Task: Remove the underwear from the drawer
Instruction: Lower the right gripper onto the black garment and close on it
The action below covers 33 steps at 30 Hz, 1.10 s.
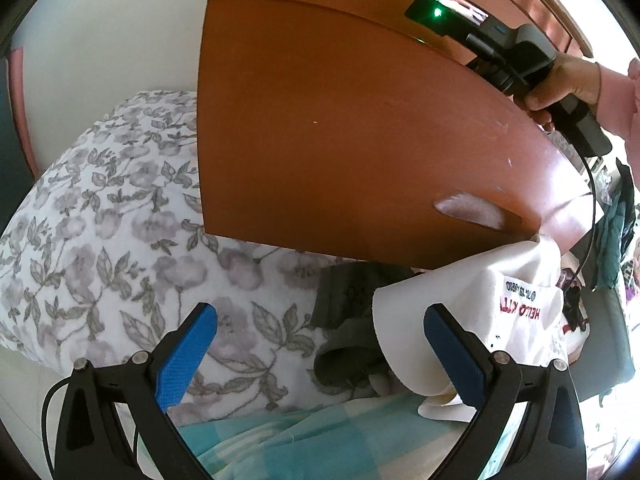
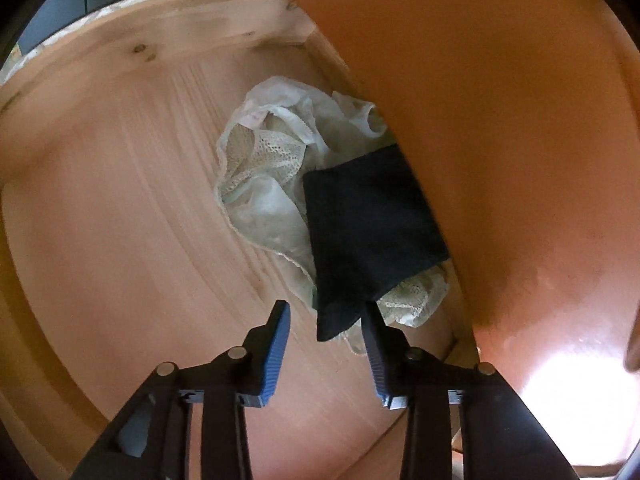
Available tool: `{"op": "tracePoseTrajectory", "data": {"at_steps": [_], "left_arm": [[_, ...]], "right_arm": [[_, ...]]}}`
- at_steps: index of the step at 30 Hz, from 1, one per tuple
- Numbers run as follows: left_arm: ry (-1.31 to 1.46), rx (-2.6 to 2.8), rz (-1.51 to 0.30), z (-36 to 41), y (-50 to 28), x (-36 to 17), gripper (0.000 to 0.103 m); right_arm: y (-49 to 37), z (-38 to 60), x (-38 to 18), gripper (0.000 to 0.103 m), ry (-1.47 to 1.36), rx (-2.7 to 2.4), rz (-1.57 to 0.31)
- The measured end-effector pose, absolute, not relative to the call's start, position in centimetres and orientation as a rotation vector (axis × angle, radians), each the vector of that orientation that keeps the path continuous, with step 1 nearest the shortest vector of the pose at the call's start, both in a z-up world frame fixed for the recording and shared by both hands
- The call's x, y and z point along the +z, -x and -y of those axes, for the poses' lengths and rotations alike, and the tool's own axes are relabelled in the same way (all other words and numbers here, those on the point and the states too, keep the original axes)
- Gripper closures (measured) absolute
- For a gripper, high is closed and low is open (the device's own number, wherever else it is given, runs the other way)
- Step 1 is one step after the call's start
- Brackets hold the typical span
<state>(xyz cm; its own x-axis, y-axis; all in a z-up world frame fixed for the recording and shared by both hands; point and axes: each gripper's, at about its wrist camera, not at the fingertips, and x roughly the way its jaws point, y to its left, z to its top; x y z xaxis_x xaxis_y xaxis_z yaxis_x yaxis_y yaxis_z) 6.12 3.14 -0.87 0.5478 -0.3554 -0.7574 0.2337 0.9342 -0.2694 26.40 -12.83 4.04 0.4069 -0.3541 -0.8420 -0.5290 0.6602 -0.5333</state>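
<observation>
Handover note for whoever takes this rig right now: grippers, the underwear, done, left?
Left gripper: jaws open, empty, over the bed outside the drawer front.
Right gripper: inside the drawer, jaws part open around the dark underwear's near corner, not yet pinching.
Pale lace underwear lies under it.
Done: drawer open, reach made.
Left: close, lift out.

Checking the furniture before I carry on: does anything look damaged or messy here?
Yes. The brown drawer front has a pale worn patch and light scuffs near its lower right. Inside the drawer, the underwear lies crumpled, not folded.
</observation>
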Motion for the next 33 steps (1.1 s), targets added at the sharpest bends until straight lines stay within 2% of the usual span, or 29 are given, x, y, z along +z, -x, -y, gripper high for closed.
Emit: {"op": "tracePoseTrajectory", "data": {"at_steps": [10, 12, 15, 33], "left_arm": [[0.178, -0.355, -0.949, -3.5, -6.6, -1.5, 0.0], [0.185, -0.353, -0.953, -3.6, -6.7, -1.6, 0.0], [0.192, -0.353, -0.961, -3.7, -6.8, -1.8, 0.0], [0.169, -0.353, -0.942, -3.4, -6.3, -1.2, 0.0]], "right_arm": [[-27.4, 13.6, 2.5, 0.075, 0.888, 0.098, -1.2], [-27.6, 13.8, 2.5, 0.084, 0.879, 0.098, -1.198], [-28.0, 13.8, 2.7, 0.091, 0.866, 0.107, -1.197], [-22.9, 12.7, 5.6, 0.093, 0.745, 0.351, -1.29]]}}
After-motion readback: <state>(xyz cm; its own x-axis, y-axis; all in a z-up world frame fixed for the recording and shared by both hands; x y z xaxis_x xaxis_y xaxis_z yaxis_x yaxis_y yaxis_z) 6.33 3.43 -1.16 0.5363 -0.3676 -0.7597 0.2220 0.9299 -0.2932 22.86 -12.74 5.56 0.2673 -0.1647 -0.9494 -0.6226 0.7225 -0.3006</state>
